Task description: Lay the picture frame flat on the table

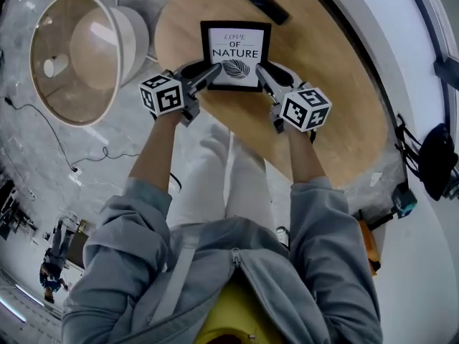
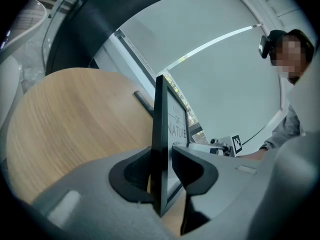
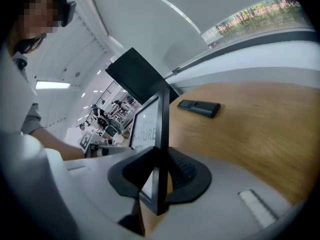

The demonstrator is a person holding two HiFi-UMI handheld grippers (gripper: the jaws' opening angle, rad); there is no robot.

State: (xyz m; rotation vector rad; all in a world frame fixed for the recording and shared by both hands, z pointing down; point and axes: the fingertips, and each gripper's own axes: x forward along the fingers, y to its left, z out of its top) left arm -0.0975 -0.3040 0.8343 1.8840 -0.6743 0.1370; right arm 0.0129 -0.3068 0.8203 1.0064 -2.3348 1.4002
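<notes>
The picture frame [image 1: 235, 54] is black, with a white print that reads "LOVE OF NATURE" and a leaf. It is over the round wooden table [image 1: 330, 106], with its printed face toward me. My left gripper [image 1: 213, 74] is shut on the frame's lower left edge, and my right gripper [image 1: 262, 74] is shut on its lower right edge. The left gripper view shows the frame [image 2: 160, 134] edge-on between the pads of the left gripper [image 2: 162, 171]. In the right gripper view, the frame [image 3: 161, 129] is pinched the same way by the right gripper [image 3: 159, 171]. I cannot tell whether the bottom edge touches the table.
A black remote [image 1: 259, 0] lies on the table beyond the frame and also shows in the right gripper view as the remote [image 3: 199, 107]. A large round white and wood lampshade [image 1: 79, 56] sits on the floor at the left. A black bag [image 1: 437, 160] hangs at the far right.
</notes>
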